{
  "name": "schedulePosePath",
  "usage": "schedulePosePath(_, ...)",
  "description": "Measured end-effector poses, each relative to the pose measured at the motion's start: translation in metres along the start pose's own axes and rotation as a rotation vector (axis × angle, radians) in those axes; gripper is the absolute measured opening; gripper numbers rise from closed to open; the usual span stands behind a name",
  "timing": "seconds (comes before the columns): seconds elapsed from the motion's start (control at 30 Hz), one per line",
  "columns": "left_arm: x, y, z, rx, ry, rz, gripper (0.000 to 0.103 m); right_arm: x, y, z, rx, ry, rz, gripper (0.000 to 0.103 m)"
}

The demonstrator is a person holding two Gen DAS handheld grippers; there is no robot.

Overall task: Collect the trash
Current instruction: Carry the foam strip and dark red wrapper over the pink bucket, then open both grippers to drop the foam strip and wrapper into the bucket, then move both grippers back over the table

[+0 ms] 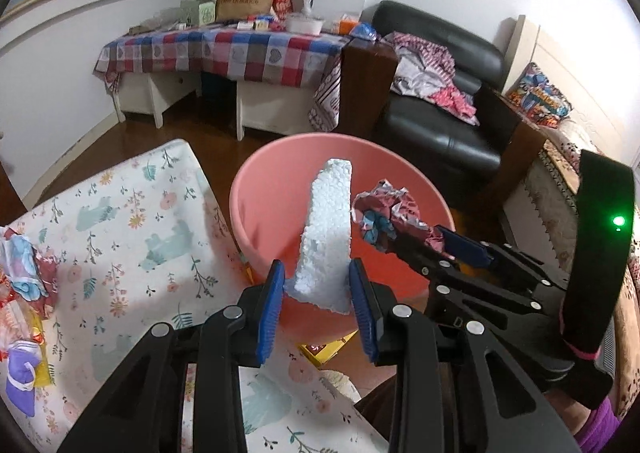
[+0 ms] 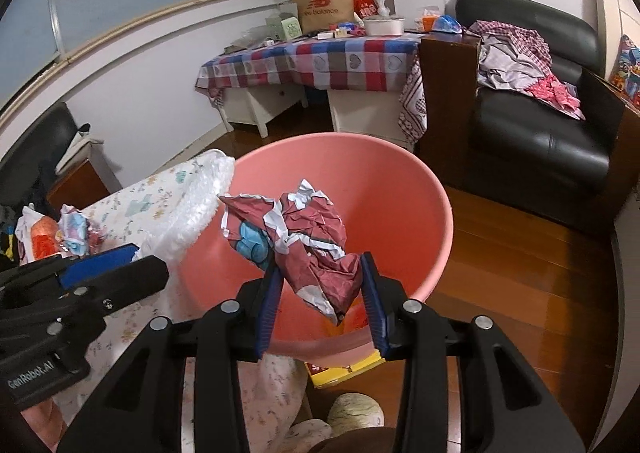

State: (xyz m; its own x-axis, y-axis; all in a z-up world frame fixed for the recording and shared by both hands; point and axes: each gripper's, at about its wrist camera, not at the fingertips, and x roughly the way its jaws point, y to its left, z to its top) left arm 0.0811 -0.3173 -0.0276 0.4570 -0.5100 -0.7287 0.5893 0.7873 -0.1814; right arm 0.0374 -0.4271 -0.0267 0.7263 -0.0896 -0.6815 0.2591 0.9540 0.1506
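Note:
A pink plastic basin (image 1: 256,197) stands beside the floral-covered table; it also shows in the right wrist view (image 2: 400,189). My left gripper (image 1: 318,285) is shut on a white foam piece (image 1: 330,229) and holds it over the basin. The foam also shows in the right wrist view (image 2: 192,205). My right gripper (image 2: 322,285) is shut on a crumpled red, white and blue wrapper (image 2: 304,237), also over the basin. In the left wrist view the right gripper (image 1: 416,241) and its wrapper (image 1: 384,213) sit just right of the foam.
More crumpled wrappers and packets (image 1: 24,273) lie on the floral tablecloth (image 1: 132,221) at the left. A yellow box (image 2: 344,371) sits under the basin's near edge. A black armchair (image 2: 540,125) with clothes and a checkered-cloth table (image 2: 320,61) stand behind, on wood floor.

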Motion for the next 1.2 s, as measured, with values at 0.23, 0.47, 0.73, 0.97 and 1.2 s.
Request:
schedulePosePath(0.23,0.017,0.005,0.001,-0.019,0.036,0.021,0.034,0.008,-0.001,0.001,-0.002,0.002,0.009,0.040)
schedulePosePath(0.47,0.021,0.006,0.003,-0.043,0.032,0.025,0.041,0.011,-0.005,-0.001,0.015,0.014,0.027,0.041)
schedulePosePath(0.73,0.010,0.003,0.004,-0.044,-0.012,0.017,0.045,0.011,-0.008,0.000,0.014,0.013,0.030,0.045)
schedulePosePath(0.97,-0.010,0.000,-0.005,-0.026,-0.049,0.019,0.048,0.013,-0.002,0.006,-0.006,0.003,0.038,0.046)
schedulePosePath(1.2,-0.036,0.002,-0.013,-0.018,-0.092,0.019,0.049,0.006,0.009,0.008,-0.025,-0.011,0.051,0.046)
